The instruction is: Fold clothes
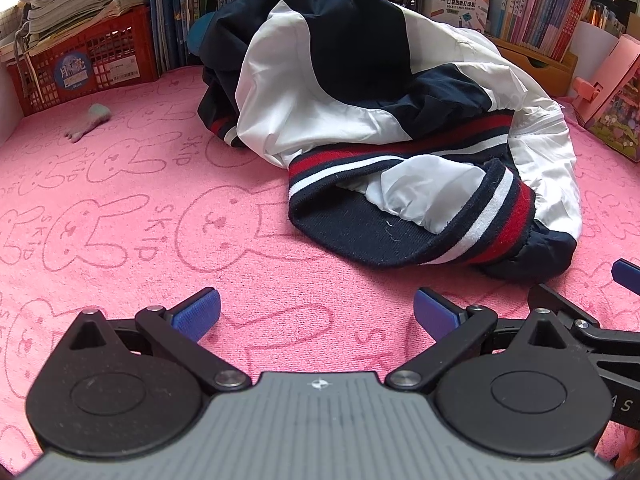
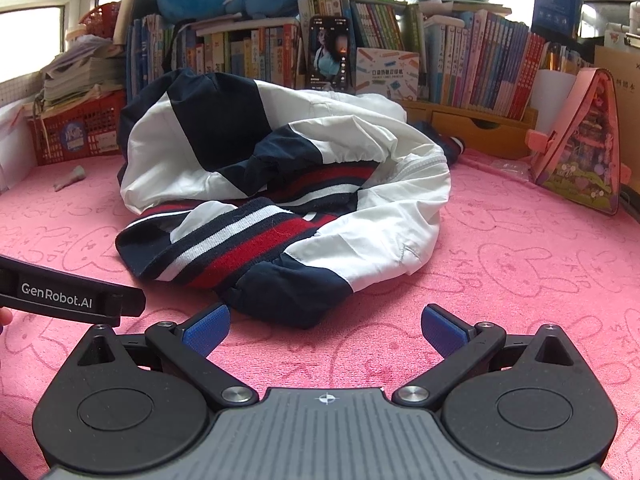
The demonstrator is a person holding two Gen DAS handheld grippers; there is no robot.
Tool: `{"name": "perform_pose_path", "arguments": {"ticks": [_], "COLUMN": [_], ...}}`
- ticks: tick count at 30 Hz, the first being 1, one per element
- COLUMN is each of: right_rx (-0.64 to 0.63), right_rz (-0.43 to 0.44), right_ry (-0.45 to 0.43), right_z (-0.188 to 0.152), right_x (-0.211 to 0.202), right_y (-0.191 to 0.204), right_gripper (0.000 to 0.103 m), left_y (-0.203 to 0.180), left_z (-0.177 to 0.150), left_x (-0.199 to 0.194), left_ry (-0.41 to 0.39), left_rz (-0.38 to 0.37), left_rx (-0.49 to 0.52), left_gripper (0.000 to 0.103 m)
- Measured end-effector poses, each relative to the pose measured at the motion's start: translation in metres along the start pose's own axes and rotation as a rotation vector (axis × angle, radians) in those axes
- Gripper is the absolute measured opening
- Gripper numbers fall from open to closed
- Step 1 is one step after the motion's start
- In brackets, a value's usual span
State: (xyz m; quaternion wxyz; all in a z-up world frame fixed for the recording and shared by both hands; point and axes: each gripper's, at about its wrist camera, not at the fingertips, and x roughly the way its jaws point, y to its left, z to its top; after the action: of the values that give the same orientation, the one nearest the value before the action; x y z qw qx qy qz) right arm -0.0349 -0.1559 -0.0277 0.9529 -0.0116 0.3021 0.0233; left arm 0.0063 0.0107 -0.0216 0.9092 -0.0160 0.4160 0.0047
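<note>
The jacket (image 1: pixel 360 100) lies crumpled in a loose heap on the pink cloth (image 1: pixel 120 200), unfolded. It is white and navy in broad panels, with a ribbed hem (image 1: pixel 460 236) striped navy, white and red curling out toward 6 o'clock; the bulk mounds up toward 12 o'clock.

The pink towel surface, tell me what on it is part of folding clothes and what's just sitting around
For the job: the crumpled jacket, the left gripper and the right gripper, both open and holding nothing.

Just lying about: small grey toy, red crate, phone, books, pink case.
</note>
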Motion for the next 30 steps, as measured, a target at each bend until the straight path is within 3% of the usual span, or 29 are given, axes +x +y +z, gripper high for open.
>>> {"name": "perform_pose_path", "arguments": {"ticks": [11,30], "right_rx": [0.036,0.035], "right_rz": [-0.032,-0.026], "right_ry": [0.059,0.049], "right_z": [-0.007,-0.008], "right_x": [0.019,0.022], "right_y": [-0.003,-0.001], "right_gripper": [0.103,0.103], "left_y": [-0.001,-0.003], "left_z": [-0.003,-0.006], "left_x": [0.007,0.013], "left_ry": [-0.043,-0.147], "left_rz": [0.001,0.001], "left_rx": [0.034,0.031], "left_gripper": [0.103,0.103]}}
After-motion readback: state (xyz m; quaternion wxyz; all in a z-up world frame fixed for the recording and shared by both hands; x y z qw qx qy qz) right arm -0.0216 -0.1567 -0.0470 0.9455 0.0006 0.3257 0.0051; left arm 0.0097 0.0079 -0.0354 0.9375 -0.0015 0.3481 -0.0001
